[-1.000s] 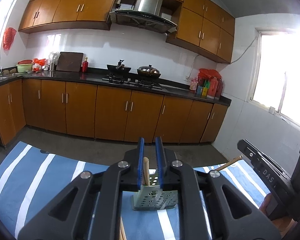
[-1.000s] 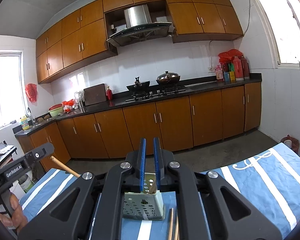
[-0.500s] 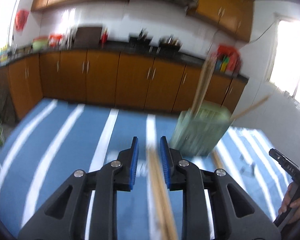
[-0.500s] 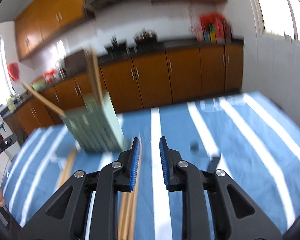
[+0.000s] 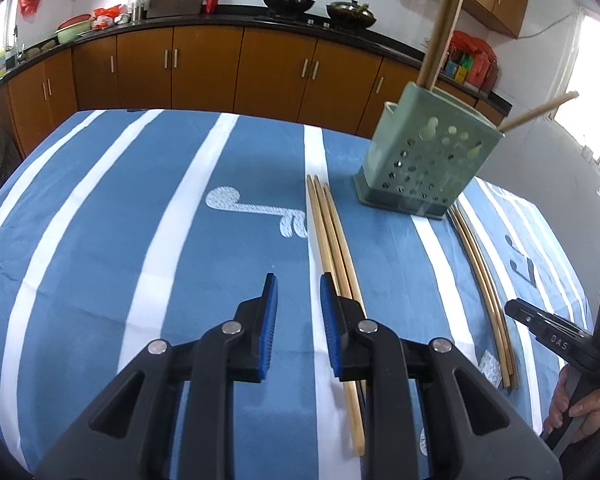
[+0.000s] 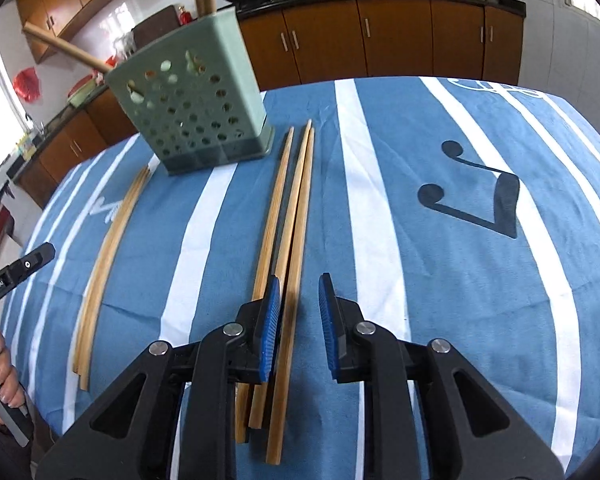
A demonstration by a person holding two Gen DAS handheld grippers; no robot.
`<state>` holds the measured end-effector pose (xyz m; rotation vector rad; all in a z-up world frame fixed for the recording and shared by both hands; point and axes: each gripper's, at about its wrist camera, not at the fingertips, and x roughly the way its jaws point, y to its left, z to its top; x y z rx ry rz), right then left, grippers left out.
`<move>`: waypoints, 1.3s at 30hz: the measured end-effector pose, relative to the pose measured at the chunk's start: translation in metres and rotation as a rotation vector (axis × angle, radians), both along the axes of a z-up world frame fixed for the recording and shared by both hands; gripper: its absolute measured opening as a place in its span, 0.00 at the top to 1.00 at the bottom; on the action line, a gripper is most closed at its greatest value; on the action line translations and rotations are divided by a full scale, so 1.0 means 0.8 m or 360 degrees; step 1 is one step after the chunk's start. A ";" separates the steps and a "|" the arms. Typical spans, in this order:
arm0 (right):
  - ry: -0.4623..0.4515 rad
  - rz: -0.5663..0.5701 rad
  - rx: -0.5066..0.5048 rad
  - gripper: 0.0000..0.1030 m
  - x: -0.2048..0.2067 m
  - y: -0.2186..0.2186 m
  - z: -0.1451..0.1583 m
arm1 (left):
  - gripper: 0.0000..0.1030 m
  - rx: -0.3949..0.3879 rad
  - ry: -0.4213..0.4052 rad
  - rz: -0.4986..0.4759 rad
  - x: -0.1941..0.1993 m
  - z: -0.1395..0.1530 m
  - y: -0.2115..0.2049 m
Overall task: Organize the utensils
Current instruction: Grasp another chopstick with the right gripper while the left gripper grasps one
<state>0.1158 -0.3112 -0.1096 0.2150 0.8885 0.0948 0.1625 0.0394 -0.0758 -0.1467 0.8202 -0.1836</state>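
A second earlier both grippers had faced the kitchen cabinets; now the left gripper and right gripper pointed down at the blue-and-white striped tablecloth, jaws slightly parted and empty. The pale-green perforated plastic holder stood upright holding three wooden chopsticks. Three more lay left of it, three right.

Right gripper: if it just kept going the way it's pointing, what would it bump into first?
Probably the chopsticks lying on the striped cloth: one runs between the right gripper's open blue fingers, though its height above them is unclear.
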 end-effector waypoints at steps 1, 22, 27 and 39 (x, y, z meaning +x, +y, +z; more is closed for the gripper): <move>0.0006 0.0003 -0.0012 0.80 0.003 0.000 -0.001 | 0.78 0.0003 0.0004 -0.0006 -0.001 -0.002 -0.002; 0.0017 -0.0190 -0.0199 0.93 0.013 -0.026 -0.007 | 0.85 0.0094 0.0161 -0.0185 0.001 -0.041 -0.045; 0.0019 -0.0182 -0.0199 0.93 0.013 -0.026 -0.007 | 0.87 0.0162 0.0179 -0.0195 0.001 -0.047 -0.052; 0.0014 -0.0134 -0.0213 0.93 0.014 -0.020 -0.007 | 0.92 0.0227 0.0156 -0.0123 0.011 -0.048 -0.055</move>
